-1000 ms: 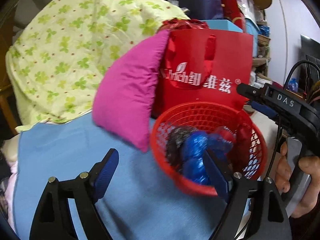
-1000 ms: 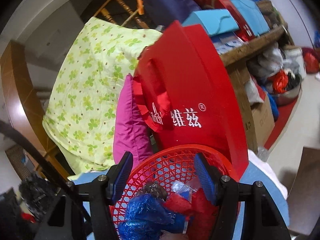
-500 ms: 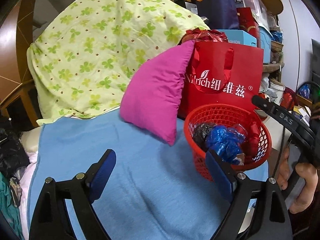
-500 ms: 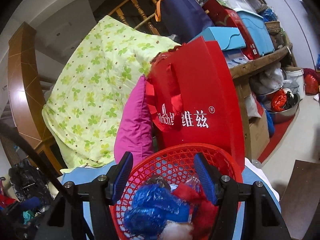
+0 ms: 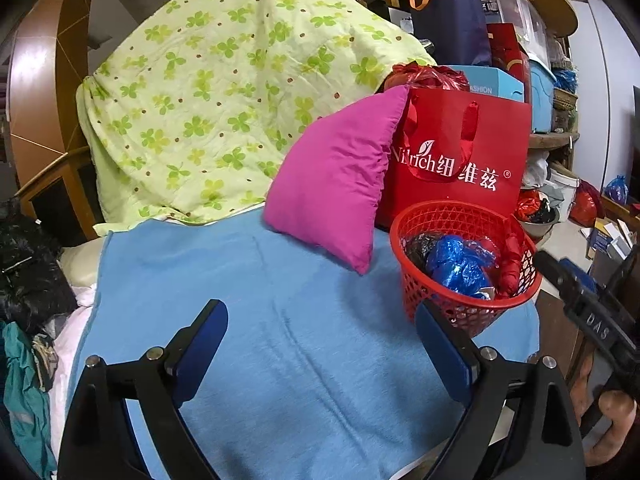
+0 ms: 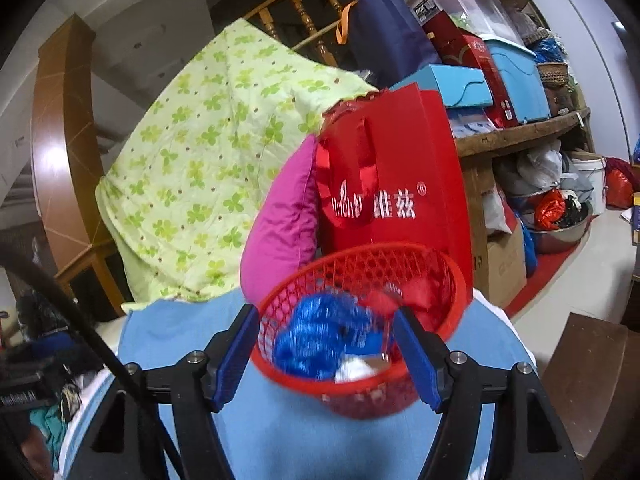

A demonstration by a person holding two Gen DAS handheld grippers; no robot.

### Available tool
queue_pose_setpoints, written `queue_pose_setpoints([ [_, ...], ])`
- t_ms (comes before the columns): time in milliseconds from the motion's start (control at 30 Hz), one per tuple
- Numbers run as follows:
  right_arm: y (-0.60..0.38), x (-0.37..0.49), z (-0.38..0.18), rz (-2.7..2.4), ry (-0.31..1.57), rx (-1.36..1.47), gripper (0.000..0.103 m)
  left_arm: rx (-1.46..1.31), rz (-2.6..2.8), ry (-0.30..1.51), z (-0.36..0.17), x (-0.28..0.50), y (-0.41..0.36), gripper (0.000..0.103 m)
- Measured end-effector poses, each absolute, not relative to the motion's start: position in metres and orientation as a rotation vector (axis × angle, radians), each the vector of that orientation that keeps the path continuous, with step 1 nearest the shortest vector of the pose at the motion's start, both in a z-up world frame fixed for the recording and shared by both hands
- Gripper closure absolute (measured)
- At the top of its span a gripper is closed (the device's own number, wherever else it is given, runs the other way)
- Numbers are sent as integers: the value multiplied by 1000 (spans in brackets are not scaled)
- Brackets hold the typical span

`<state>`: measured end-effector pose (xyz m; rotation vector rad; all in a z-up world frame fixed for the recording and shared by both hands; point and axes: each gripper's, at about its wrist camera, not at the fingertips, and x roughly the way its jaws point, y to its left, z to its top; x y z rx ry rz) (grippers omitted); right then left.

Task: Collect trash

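Note:
A red mesh basket [image 5: 416, 288] stands on a blue blanket [image 5: 280, 340] at the right. It holds crumpled blue plastic trash [image 5: 458, 266], a dark wad and red wrappers. My left gripper [image 5: 320, 348] is open and empty over the blanket, left of the basket. My right gripper [image 6: 326, 354] is open and empty just in front of the basket [image 6: 360, 390], where blue trash [image 6: 320, 334] and a white scrap [image 6: 354, 370] show.
A magenta pillow [image 5: 332, 184] and a red paper bag [image 5: 460, 160] lean behind the basket. A green clover quilt [image 5: 224, 92] drapes over the back. Clothes pile at the left [image 5: 28, 280]. Shelves with boxes [image 6: 500, 72] stand to the right.
Both grippers have drawn back from the basket, which now looks smaller and farther away. The left gripper has also moved off to the left over the blanket.

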<state>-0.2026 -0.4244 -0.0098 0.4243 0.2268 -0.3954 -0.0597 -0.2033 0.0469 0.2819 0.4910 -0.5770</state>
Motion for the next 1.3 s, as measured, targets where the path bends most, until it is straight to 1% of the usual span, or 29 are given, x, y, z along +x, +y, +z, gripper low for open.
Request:
queue_pose_setpoints([
  [200, -403, -216, -13, -388, 292, 439, 30, 280, -568, 470, 54, -73, -188, 8],
  [467, -380, -221, 1, -382, 389, 441, 30, 286, -557, 454, 63, -91, -173, 5],
  [867, -344, -242, 34, -362, 416, 365, 30, 290, -545, 480, 66, -110, -153, 4],
  [1300, -317, -259, 41, -370, 456, 313, 30, 300, -545, 499, 62, -126, -134, 4],
])
